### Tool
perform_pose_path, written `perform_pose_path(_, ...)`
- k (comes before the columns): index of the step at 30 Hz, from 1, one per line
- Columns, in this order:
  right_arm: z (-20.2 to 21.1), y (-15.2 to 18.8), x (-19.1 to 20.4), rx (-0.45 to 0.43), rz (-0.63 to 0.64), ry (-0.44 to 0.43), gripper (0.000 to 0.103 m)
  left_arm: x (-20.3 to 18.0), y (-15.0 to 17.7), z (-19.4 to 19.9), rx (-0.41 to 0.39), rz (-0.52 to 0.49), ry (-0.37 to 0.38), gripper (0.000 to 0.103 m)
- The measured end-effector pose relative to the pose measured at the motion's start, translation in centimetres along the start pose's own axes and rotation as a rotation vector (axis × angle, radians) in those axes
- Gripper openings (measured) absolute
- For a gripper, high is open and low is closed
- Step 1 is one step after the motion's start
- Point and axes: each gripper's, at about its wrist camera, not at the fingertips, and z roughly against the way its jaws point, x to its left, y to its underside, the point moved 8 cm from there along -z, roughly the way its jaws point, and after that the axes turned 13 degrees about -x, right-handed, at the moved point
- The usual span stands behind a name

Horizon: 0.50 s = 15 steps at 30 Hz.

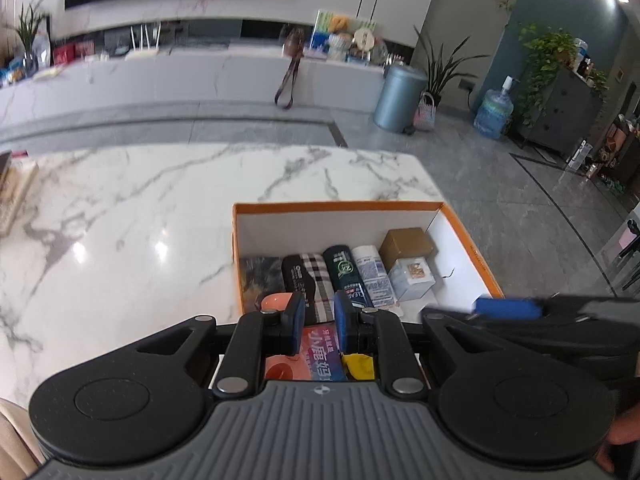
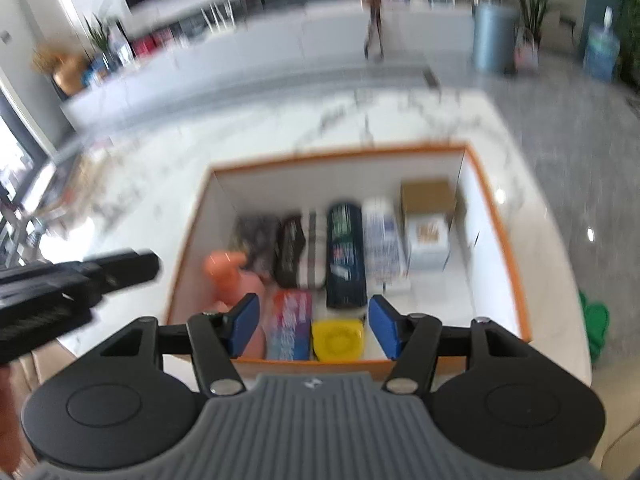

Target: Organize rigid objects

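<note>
**Above the orange box: both grippers empty, packing looks nearly done**

Over the near edge of the orange-rimmed box [image 2: 498, 216] you hold both tools clear of the contents. Your left gripper [image 1: 319, 322] has its blue pads drawn close together with nothing pinched between them; your right gripper [image 2: 316, 325] stands with its jaws apart and empty.

Inside the box, the objects lie in a tidy row: a dark plaid case [image 1: 308, 276], a dark green can [image 1: 346, 274], a white can [image 1: 374, 276], then a clear small box [image 1: 412, 278] with a brown cardboard box [image 1: 406, 242] just behind it at the far right. Nearer you sit an orange bottle [image 2: 232, 276], a pink-and-blue packet [image 2: 290, 324] and a yellow container [image 2: 338, 338].

By my reading, you are between placements. The marble table [image 1: 140, 208] to the left of the box shows nothing loose close by, though something sits at its far left edge, too cropped to name. Your next move calls for checking there before reaching again; the free floor along the box's right wall is where another item would fit.
</note>
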Motion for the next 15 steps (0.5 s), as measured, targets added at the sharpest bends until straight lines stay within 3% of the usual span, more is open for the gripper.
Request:
perform_pose_path(4, 4.0, -0.9, -0.1, -0.186, 0.023, -0.016, 0.064, -0.9, -0.4, 1.8, -0.092, -0.021, -0.021, 0.019)
perform_pose_path(7, 6.8, -1.5, -0.1, -0.321, 0.046, -0.019, 0.075, -1.8, -1.1, 3.3, -0.183, -0.055, -0.037, 0.027)
perform_pose_path(10, 8.9, -1.7, -0.1, -0.409, 0.061, -0.020, 0.076, -2.7, -1.4, 4.4, -0.248, -0.105, -0.047, 0.035)
perform_pose_path(15, 10.9, -1.7, -0.5, -0.504, 0.051, -0.030, 0.084, -3.3, -1.7, 5.2, -0.312, -0.140, -0.082, 0.082)
